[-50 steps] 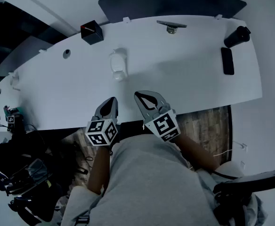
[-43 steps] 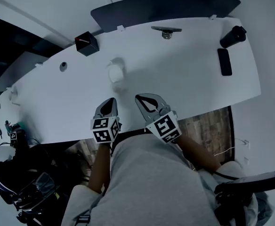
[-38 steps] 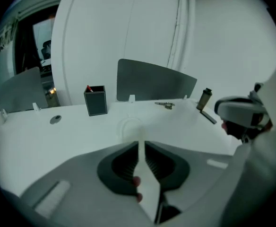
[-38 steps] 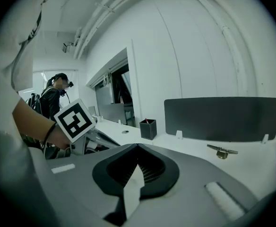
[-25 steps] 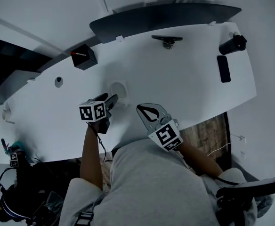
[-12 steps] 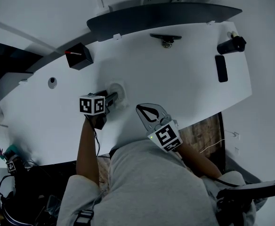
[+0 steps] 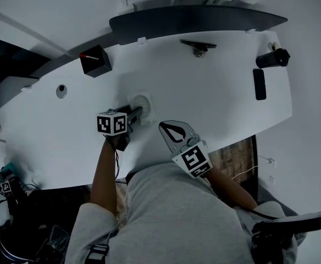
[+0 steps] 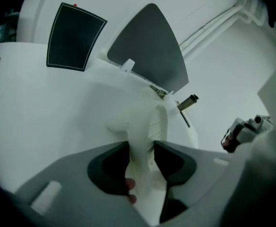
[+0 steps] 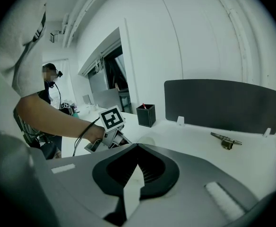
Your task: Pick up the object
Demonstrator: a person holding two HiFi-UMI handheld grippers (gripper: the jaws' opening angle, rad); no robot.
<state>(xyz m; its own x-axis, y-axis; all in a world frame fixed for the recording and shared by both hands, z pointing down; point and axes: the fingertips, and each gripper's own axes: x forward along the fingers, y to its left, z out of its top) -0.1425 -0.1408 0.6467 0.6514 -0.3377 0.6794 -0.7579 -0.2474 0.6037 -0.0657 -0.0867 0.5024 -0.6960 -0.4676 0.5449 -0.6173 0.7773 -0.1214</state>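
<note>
The left gripper (image 8: 142, 145) is closing its jaws onto the white object (image 8: 146, 122) on the table (image 7: 215, 92), while the right gripper's (image 9: 138, 146) jaws are together, empty.

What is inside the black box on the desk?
A red-tipped stick pokes out of the black box. Its walls hide the rest of it and anything else inside.

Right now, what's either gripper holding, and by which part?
The left gripper, jaws closing, pinches the white object by its thin near edge; right gripper empty.
</note>
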